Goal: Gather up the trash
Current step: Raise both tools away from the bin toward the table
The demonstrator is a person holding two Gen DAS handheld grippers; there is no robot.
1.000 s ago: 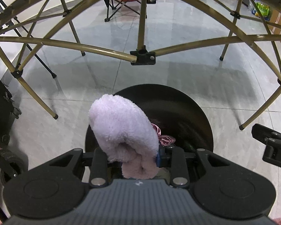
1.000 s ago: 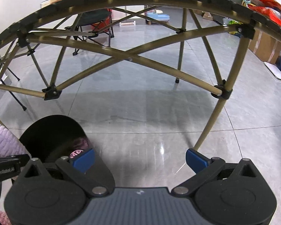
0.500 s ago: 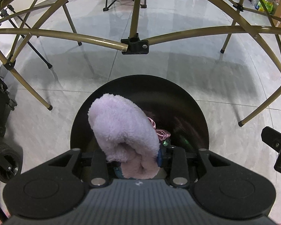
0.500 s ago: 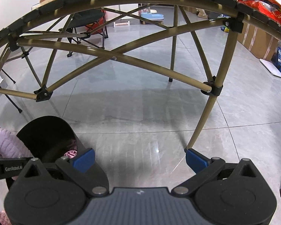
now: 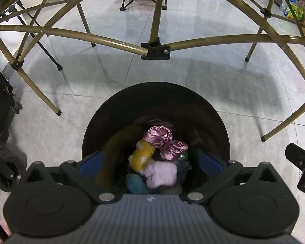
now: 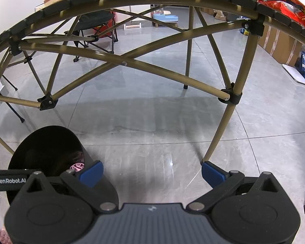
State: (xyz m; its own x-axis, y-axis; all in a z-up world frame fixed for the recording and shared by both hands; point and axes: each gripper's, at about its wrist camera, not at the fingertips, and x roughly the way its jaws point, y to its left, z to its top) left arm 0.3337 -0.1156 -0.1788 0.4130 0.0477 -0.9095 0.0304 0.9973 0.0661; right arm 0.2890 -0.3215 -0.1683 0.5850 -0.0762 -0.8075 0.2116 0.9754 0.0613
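Trash bin [image 5: 193, 109], black and round, stands on the grey tiled floor [image 5: 213, 77] under a folding frame of olive-gold tubes [image 5: 71, 34]. Left wrist view looks straight down into it. Contents, heaped at the bottom: a lilac fluffy cloth [image 5: 161, 173], slightly blurred, nearest the camera; a mustard-yellow plush piece [image 5: 142, 155] touching its upper left edge; a shiny pink satin bow [image 5: 165, 142] lying on top toward the far side; a teal fuzzy item [image 5: 135, 185] at lower left, partly hidden by the gripper body; a small green scrap [image 5: 183, 156] beside the bow. Left hand-held gripper [image 5: 152, 160]: spread wide over the bin mouth, blue pads apart, nothing between them. Right hand-held gripper [image 6: 151, 171]: also spread, empty, held over bare floor just to the right of the bin [image 6: 44, 142]; only a sliver of pink [image 6: 77, 165] shows inside from this view.
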